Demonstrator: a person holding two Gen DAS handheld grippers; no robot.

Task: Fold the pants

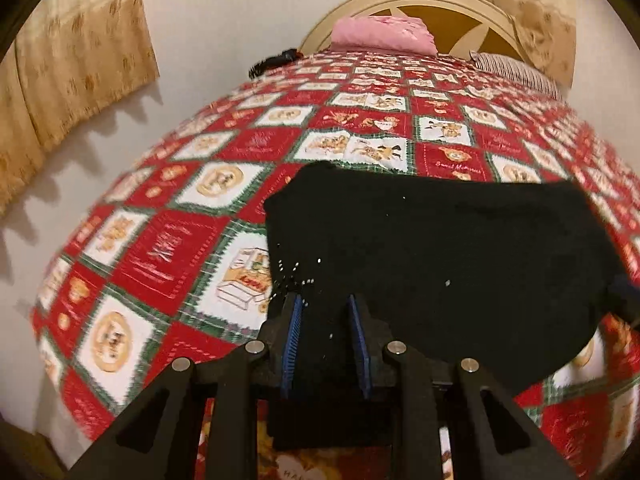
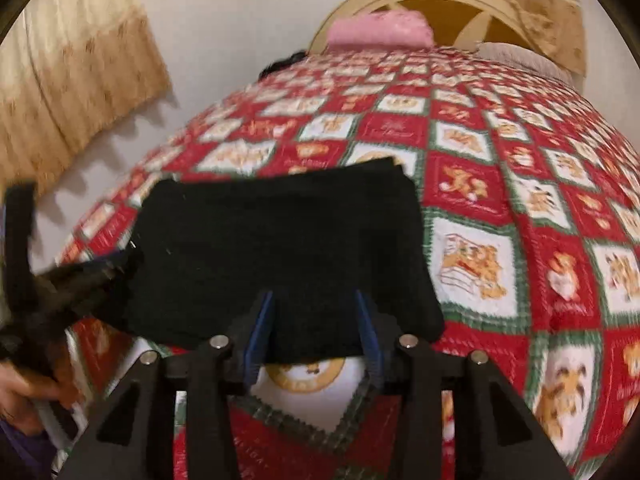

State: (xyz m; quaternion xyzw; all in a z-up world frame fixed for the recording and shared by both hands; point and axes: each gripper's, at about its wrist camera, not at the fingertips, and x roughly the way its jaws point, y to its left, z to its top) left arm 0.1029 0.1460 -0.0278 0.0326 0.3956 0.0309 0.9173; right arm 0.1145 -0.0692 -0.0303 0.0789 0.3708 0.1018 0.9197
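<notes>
The black pants [image 1: 432, 248] lie folded in a compact rectangle on the red, white and green quilt [image 1: 168, 252]. My left gripper [image 1: 325, 300] is open, its blue-padded fingers over the near left part of the pants, with cloth between and below them. In the right wrist view the pants [image 2: 280, 240] lie in the middle of the quilt [image 2: 520, 240]. My right gripper [image 2: 314, 300] is open over their near edge. The left gripper [image 2: 80, 276] shows blurred at the pants' left edge, held by a hand [image 2: 24, 396].
A pink pillow [image 1: 380, 36] lies at the cream headboard [image 1: 460, 12], with a striped pillow [image 1: 516, 68] to its right. A dark object [image 1: 272, 62] lies at the bed's far left edge. Beige curtains [image 1: 72, 64] hang on the white wall.
</notes>
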